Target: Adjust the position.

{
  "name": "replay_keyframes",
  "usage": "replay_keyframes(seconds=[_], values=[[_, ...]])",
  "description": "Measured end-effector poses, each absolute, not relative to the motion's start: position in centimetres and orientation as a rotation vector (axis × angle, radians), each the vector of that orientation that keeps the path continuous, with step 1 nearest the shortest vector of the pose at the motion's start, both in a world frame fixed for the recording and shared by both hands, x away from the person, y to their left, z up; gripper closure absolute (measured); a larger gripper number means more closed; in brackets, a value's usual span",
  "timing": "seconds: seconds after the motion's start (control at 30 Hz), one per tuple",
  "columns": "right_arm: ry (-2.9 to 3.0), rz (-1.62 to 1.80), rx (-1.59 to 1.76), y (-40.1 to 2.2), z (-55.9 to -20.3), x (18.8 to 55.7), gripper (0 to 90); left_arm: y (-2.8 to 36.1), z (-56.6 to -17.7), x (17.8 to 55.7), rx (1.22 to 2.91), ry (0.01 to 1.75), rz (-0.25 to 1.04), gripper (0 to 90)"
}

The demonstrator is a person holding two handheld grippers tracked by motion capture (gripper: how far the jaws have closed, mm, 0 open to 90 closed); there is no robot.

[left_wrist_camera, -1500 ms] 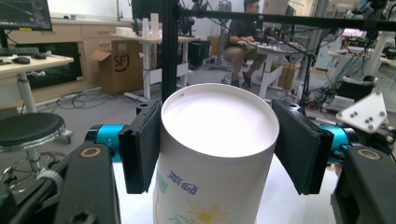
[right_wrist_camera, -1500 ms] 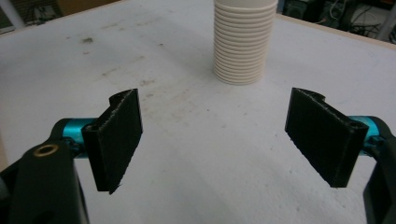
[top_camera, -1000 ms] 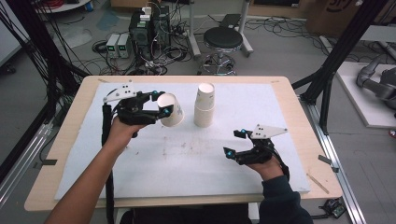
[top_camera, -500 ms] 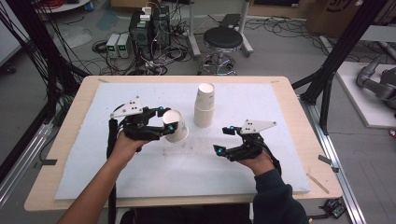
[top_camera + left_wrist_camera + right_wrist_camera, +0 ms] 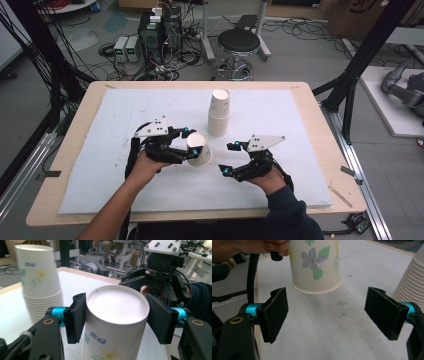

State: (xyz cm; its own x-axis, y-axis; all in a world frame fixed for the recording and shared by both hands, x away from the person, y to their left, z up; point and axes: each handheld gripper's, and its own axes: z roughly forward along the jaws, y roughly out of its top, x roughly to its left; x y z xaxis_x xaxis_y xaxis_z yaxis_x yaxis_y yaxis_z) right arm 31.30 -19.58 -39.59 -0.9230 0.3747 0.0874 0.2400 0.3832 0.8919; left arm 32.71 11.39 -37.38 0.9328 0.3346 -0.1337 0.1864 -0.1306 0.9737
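A flowered paper cup (image 5: 200, 150) hangs tilted just above the white mat (image 5: 115, 115), mouth up, with my left gripper (image 5: 192, 145) shut on it near the rim. In the left gripper view both black pads press the cup (image 5: 112, 322) on either side. My right gripper (image 5: 226, 159) stands open a little to the cup's right, jaws wide apart. In the right gripper view the cup's base (image 5: 317, 277) floats ahead of the empty gap (image 5: 327, 315). A tall stack of paper cups (image 5: 218, 112) stands upright behind both grippers.
The stack (image 5: 412, 285) sits close on the right jaw's far side in the right gripper view and at the left in the left gripper view (image 5: 37, 277). The mat covers most of the wooden table (image 5: 320, 130). A stool (image 5: 239, 42) and electronics stand beyond the table.
My left gripper has carried the cup away from the stack, toward the near side and to the right. My right gripper has shifted left toward the cup, still open.
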Motion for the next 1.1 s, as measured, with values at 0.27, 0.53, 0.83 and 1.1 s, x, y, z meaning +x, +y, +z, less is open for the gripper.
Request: replay_keyframes(seconds=[0.27,0.53,0.83,1.1], values=[[2.518,1.632,0.532,-18.8,-39.9,31.4,19.3,10.3,-37.8,32.4,1.716,0.363,0.087,36.0],[2.528,1.641,0.491,-18.1,-40.2,31.2,19.3,9.5,-37.8,32.1,1.720,0.330,0.056,36.3],[2.546,1.667,0.461,-17.4,-40.6,31.1,19.5,8.2,-37.9,31.9,1.691,0.312,0.006,36.3],[2.561,1.677,0.432,-17.3,-40.8,31.1,26.7,8.0,-37.9,31.9,1.665,0.299,-0.022,36.5]])
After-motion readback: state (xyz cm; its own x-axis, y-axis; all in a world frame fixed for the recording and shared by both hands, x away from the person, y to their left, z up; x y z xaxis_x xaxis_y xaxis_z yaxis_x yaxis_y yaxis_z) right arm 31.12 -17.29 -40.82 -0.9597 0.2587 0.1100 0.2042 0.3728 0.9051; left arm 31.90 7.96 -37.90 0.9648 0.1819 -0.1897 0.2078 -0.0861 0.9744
